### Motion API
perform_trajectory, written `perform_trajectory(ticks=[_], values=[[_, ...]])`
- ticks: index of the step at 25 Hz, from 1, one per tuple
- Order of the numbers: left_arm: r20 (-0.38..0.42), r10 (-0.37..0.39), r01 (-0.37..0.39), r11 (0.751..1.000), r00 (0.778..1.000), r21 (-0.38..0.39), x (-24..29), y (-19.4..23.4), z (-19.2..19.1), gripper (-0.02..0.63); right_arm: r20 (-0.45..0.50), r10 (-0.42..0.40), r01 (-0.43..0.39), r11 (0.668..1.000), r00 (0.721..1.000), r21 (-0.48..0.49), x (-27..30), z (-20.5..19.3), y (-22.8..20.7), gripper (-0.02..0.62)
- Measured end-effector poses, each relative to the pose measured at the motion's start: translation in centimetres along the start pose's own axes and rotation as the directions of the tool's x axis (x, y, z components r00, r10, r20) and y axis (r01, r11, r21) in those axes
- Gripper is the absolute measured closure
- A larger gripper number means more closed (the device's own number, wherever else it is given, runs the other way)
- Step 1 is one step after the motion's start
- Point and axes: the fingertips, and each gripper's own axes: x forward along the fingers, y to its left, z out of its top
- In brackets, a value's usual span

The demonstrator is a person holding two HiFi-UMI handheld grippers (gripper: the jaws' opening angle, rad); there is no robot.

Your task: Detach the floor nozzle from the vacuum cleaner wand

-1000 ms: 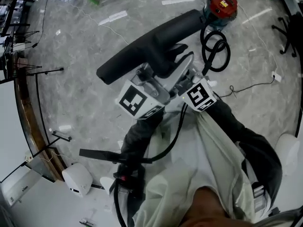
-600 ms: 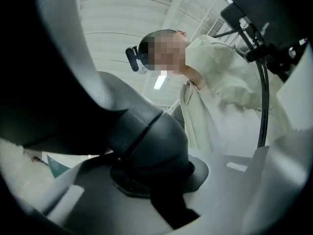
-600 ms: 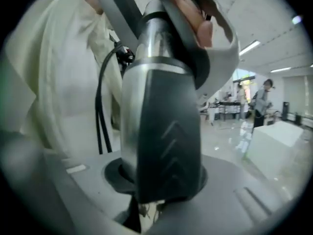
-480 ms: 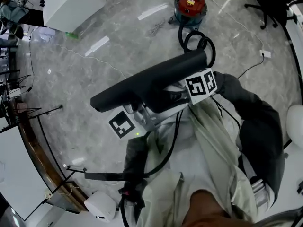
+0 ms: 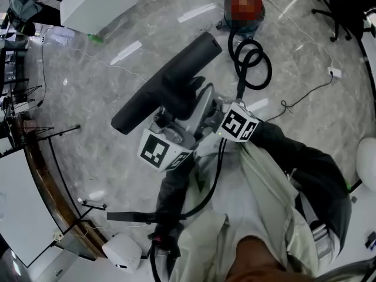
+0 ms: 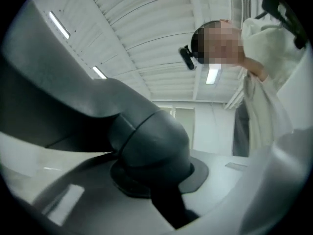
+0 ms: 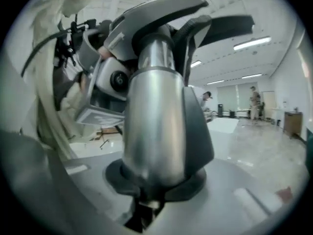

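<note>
In the head view I hold the black floor nozzle (image 5: 164,84) up over the marble floor, slanting from lower left to upper right. Its dark neck (image 6: 146,141) sits between the jaws of my left gripper (image 6: 156,192), which is shut on it. The silver wand (image 7: 156,111) runs into that neck. My right gripper (image 7: 149,195) has the wand between its jaws, which are closing and press on it. The marker cubes of the left gripper (image 5: 167,128) and the right gripper (image 5: 218,115) show close together below the nozzle.
A red canister vacuum (image 5: 244,7) stands at the far side, its black hose (image 5: 254,63) coiled on the floor. A white box (image 5: 94,4) lies at the top left. Stands (image 5: 35,134) and a white device (image 5: 122,253) line the left. People (image 7: 254,102) stand far off.
The nozzle has swung from nearly level to a steeper slant, its right end further from me. Both grippers shifted with it, the right cube moving down and left.
</note>
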Motion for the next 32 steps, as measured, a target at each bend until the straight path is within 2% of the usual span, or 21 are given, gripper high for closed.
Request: perform_trajectory(ticks=[1,2,4,5,7,8,9,10,11,12,13,16,18,20,22,24,25,27,29,30,32], values=[[0.014,-0.12,0.12,0.993,0.993,0.018,-0.5,-1.9,0.2,0.531,-0.013,0.086,-0.086,0.996,0.996,-0.03,-0.3,-0.1,1.2,0.518],[0.016,-0.257,0.256,0.965,0.966,0.054,-1.1,-4.3,0.4,0.529,-0.03,0.185,-0.187,0.979,0.982,-0.076,-0.9,-0.2,2.5,0.511],[-0.014,-0.461,0.459,0.879,0.887,0.133,-2.0,-8.5,0.6,0.528,-0.097,0.4,-0.411,0.896,0.911,-0.17,-2.5,-0.6,5.4,0.51],[-0.026,-0.519,0.517,0.843,0.854,0.15,-2.3,-9.8,0.7,0.528,-0.147,0.498,-0.518,0.834,0.855,-0.191,-3.5,-1.3,6.6,0.508],[-0.01,-0.594,0.59,0.796,0.804,0.134,-2.8,-10.8,1.2,0.528,-0.231,0.638,-0.676,0.715,0.735,-0.177,-5.0,-3.0,8.2,0.505],[0.014,-0.623,0.617,0.778,0.782,0.117,-3.0,-10.9,1.4,0.528,-0.246,0.679,-0.721,0.675,0.691,-0.161,-5.3,-3.2,8.6,0.502],[0.037,-0.642,0.636,0.764,0.766,0.104,-3.2,-11.0,1.7,0.528,-0.247,0.708,-0.747,0.648,0.662,-0.144,-5.5,-3.0,8.8,0.5],[0.053,-0.644,0.638,0.764,0.763,0.094,-3.2,-10.9,1.8,0.528,-0.235,0.726,-0.761,0.636,0.647,-0.129,-5.5,-2.5,8.7,0.504],[0.057,-0.623,0.618,0.782,0.78,0.088,-3.1,-10.5,1.8,0.528,-0.215,0.733,-0.762,0.637,0.645,-0.117,-5.4,-1.9,8.6,0.508],[0.052,-0.583,0.578,0.812,0.811,0.085,-2.8,-9.8,1.7,0.529,-0.187,0.73,-0.752,0.65,0.658,-0.108,-5.2,-1.1,8.4,0.51],[0.041,-0.537,0.532,0.842,0.843,0.086,-2.5,-9.0,1.6,0.529,-0.153,0.713,-0.729,0.677,0.684,-0.102,-4.8,-0.4,8.1,0.515],[0.0,-0.431,0.429,0.899,0.902,0.091,-1.8,-7.4,1.6,0.531,-0.029,0.562,-0.562,0.822,0.827,-0.095,-3.0,1.4,6.9,0.523],[-0.02,-0.369,0.37,0.925,0.929,0.09,-1.7,-6.5,1.9,0.532,0.034,0.397,-0.394,0.916,0.917,-0.072,-1.9,2.4,5.7,0.525],[-0.024,-0.265,0.266,0.96,0.964,0.086,-1.5,-5.2,2.2,0.534,0.067,0.19,-0.188,0.981,0.979,-0.039,-1.2,3.1,4.1,0.525],[-0.021,-0.097,0.099,0.991,0.995,0.092,-1.0,-3.5,2.3,0.534,0.076,-0.023,0.025,0.999,0.997,-0.026,-0.8,3.2,2.1,0.526],[-0.028,0.026,-0.023,0.994,0.999,0.104,-0.9,-2.7,1.9,0.534,0.094,-0.147,0.151,0.988,0.985,-0.039,-0.8,3.2,0.9,0.526],[-0.033,0.04,-0.037,0.994,0.999,0.107,-1.0,-2.8,1.7,0.534,0.104,-0.156,0.162,0.986,0.982,-0.049,-0.9,3.1,0.8,0.526],[-0.035,-0.001,0.004,0.995,0.999,0.102,-1.3,-3.2,1.4,0.532,0.111,-0.073,0.082,0.994,0.991,-0.071,-0.8,3.0,1.5,0.526],[-0.018,-0.095,0.096,0.991,0.995,0.091,-1.6,-4.0,1.2,0.529,0.086,0.092,-0.084,0.992,0.992,-0.096,-1.0,2.4,2.8,0.517],[-0.003,-0.152,0.151,0.985,0.988,0.088,-1.8,-4.6,1.2,0.529,0.064,0.184,-0.177,0.978,0.981,-0.108,-1.2,2.0,3.5,0.515],[0.019,-0.266,0.263,0.961,0.964,0.088,-2.2,-6.0,0.9,0.528,0.01,0.357,-0.353,0.928,0.934,-0.121,-2.0,1.0,5.2,0.514]])
